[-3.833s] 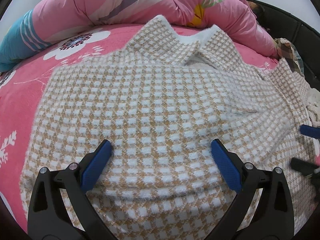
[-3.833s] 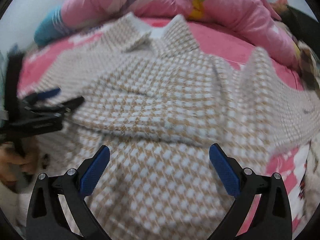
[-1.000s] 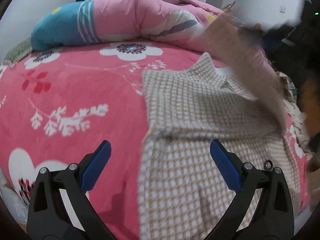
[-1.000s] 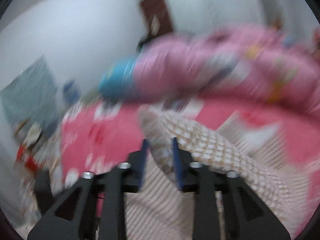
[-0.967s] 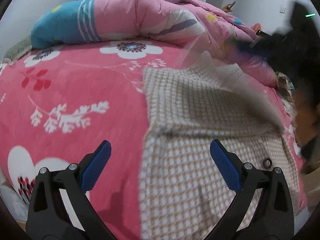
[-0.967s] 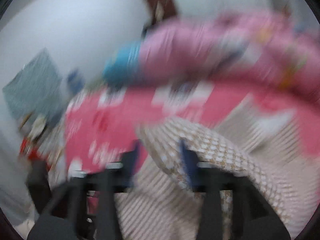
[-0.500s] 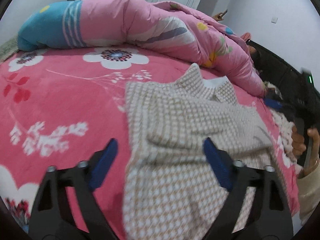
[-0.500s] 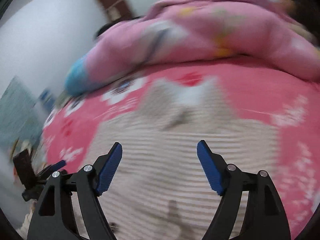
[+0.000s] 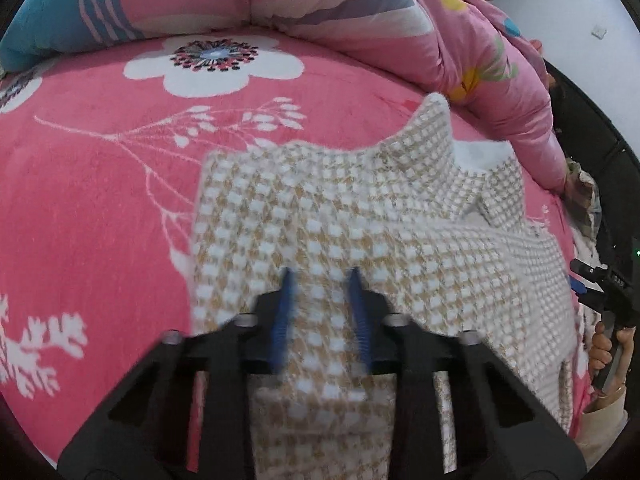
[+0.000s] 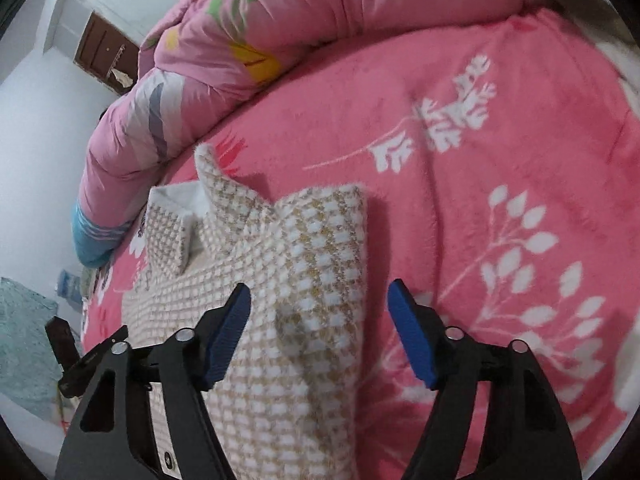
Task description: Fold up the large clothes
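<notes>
While my left gripper (image 9: pixel 320 308) hovers low over the bed, its blue-padded fingers (image 9: pixel 283 312) are drawn close on a raised ridge of the beige-and-white houndstooth knitted jacket (image 9: pixel 360 232), and a fold of that cloth sits pinched between them. The picture is smeared right at the pads, so I cannot say how deep the bite goes. Ahead of these fingers the jacket spreads flat on the pink fleece bedsheet with white flowers and sprigs (image 9: pixel 92 200), with its pointed collar (image 9: pixel 432 132) at the far end and a white lining showing just beside it. To the left of the fingers lies bare sheet; to the right the cloth carries on, with a folded layer lying across it. Beyond the collar a rolled pink quilt with a blue striped end (image 9: pixel 320 4) runs along the far side of the bed.

My right gripper (image 10: pixel 320 332) has its fingers (image 10: pixel 410 340) spread wide and holds nothing. Between them I see the jacket's (image 10: pixel 304 280) folded edge, thick and doubled, running away toward the collar (image 10: pixel 212 176). The left finger stands over the cloth, the right one over the bare sheet (image 10: pixel 500 160) just beside that edge. Whether either pad touches the cloth I cannot tell. From the left wrist view, the right gripper (image 9: pixel 592 284) shows at the far right, held in a bare hand (image 9: pixel 608 344).
</notes>
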Motion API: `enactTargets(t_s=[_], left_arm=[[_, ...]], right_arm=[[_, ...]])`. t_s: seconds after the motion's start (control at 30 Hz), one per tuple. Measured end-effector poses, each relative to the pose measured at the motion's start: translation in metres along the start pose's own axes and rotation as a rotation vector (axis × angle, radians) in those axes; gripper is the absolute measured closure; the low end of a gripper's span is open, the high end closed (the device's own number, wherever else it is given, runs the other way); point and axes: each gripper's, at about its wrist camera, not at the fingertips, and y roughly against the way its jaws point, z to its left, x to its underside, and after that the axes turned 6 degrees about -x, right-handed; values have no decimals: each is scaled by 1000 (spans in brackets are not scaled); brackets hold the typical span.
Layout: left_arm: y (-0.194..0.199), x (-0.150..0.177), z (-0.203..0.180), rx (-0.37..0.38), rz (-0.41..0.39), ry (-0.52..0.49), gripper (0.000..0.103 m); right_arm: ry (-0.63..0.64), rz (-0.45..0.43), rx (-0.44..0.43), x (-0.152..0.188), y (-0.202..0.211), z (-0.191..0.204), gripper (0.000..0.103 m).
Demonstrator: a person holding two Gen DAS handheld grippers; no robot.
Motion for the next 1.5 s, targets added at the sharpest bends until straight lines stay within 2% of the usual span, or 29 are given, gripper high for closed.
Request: enactTargets(t_s=[0.07, 0.13, 0.2, 0.23, 0.37, 0.4, 0.47, 0.53, 0.6, 0.67, 0.73, 0.77, 0.8, 0.9, 0.97, 1.03, 1.13, 1.17, 1.2, 1.23, 1.27, 1.3, 1.33, 1.4, 1.5], left_arm=[[15, -3, -4, 4, -36, -31, 95], [43, -4, -7, 19, -119, -56, 95], [58, -3, -7, -3, -168, -72, 95], [58, -3, -5, -30, -168, -81, 95], [29, 10, 7, -80, -97, -70, 95], [27, 14, 8, -82, -102, -68, 95], [34, 15, 8, -74, -144, -70, 95], [45, 12, 4, -78, -191, -80, 95], [48, 10, 0, -116, -219, -105, 95], [35, 11, -3, -164, -179, -132, 95], [13, 16, -2, -207, -115, -152, 93], [12, 19, -1, -210, -119, -151, 90], [17, 19, 1, -203, -133, -137, 89], [40, 18, 9, -187, -174, -99, 88], [61, 17, 9, -175, -234, -109, 87], [79, 20, 3, -112, -266, -140, 86], [77, 27, -12, -52, -219, -193, 75], [67, 30, -17, -64, -180, -207, 74], [47, 36, -20, -123, -113, -224, 74], [31, 40, -20, -174, -63, -226, 74], [20, 44, -16, -178, -44, -216, 74], [19, 48, -10, -152, -81, -190, 74], [21, 50, -8, -144, -90, -184, 74], [28, 50, -8, -149, -87, -172, 74], [45, 52, -14, -172, -110, -204, 74]], right_arm=[[4, 4, -5, -1, -4, 4, 42], [22, 2, -13, -2, -6, 8, 43], [49, -1, -8, -2, -7, 15, 45], [66, 0, 1, -3, -8, 17, 48], [108, -8, 35, -3, -16, 23, 84], [123, -18, 44, -3, -15, 26, 89], [199, -49, 83, -1, -12, 42, 91], [251, -72, 110, -1, -9, 54, 92], [285, -83, 142, 0, -13, 60, 92], [297, -75, 196, 1, -26, 56, 91], [267, -42, 218, 0, -40, 44, 84], [252, -45, 216, 0, -40, 40, 70], [230, -55, 219, -1, -36, 36, 58], [180, -92, 203, -3, -8, 31, 57], [217, -139, 197, 2, 16, 43, 57], [289, -160, 140, 13, 36, 63, 57], [459, -88, 68, 47, 38, 101, 57], [503, -51, 64, 56, 31, 108, 57], [532, -15, 70, 64, 21, 113, 57], [554, 39, 118, 74, 4, 111, 57], [552, 114, 204, 82, -20, 103, 57], [549, 140, 219, 87, -36, 93, 55], [556, 121, 211, 89, -38, 90, 54], [533, 122, 212, 84, -31, 93, 55], [498, 124, 254, 81, -15, 110, 54]])
